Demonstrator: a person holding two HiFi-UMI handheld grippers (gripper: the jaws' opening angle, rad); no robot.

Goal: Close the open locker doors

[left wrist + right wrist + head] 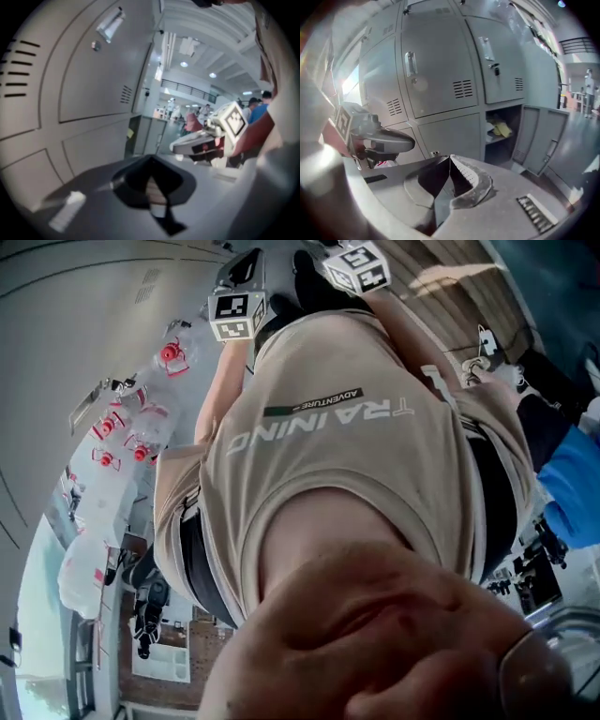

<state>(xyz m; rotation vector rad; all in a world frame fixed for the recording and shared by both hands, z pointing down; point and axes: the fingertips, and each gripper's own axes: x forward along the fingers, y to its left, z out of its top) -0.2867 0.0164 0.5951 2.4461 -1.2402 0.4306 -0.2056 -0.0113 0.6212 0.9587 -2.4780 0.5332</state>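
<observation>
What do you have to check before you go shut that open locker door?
1. Open door found: ok. The open locker door shows at the lower right of the right gripper view.
2. Nothing sticking out of the locker: cannot tell. A yellow thing lies on the shelf inside.
3. Right gripper free: ok, jaws together on nothing.
4. Left gripper free: ok, jaws together on nothing.
5. Gripper against the door: not ok, both are apart from it.
6. Upper locker doors shut: ok.

Head view looks down a shirt [356,456]; gripper views face lockers [440,70].
</observation>
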